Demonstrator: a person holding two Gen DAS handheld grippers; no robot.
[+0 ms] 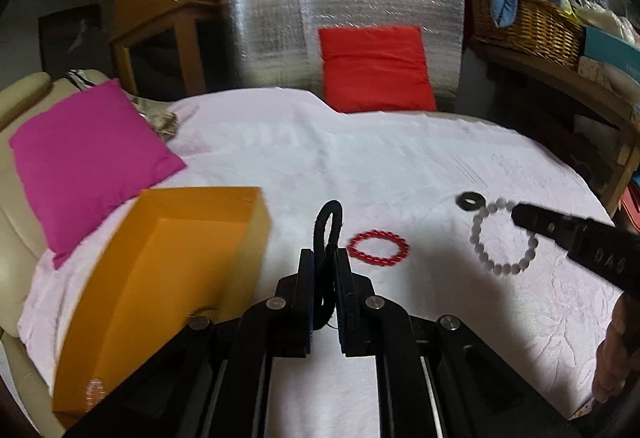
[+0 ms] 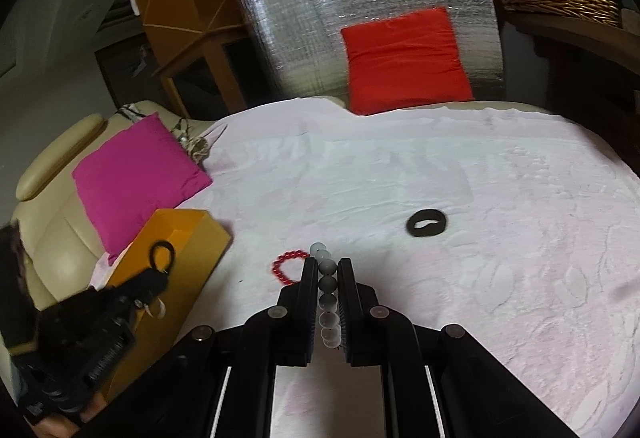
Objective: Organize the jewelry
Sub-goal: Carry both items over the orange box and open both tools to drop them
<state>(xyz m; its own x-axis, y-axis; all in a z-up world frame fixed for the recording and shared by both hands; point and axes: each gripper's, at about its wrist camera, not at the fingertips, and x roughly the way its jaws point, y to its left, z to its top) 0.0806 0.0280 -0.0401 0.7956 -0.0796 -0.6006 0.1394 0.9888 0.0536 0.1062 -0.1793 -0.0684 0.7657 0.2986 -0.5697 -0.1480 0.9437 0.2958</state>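
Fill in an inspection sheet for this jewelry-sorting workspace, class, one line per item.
Surface: pale pink cloth, wrinkled.
Job's things: orange box open; red bracelet and black ring lying on cloth.
Clutter: pink cushion, red cushion.
Grippers: left tool shut on black loop; right tool shut on white bracelet.
Cables: nothing seen.
Surroundings: wicker basket, silver panel.

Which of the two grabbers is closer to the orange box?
Left. The left gripper, clamping a black hair tie, hangs beside the orange box. The right gripper, holding a white bead bracelet, is farther, past the red bracelet.
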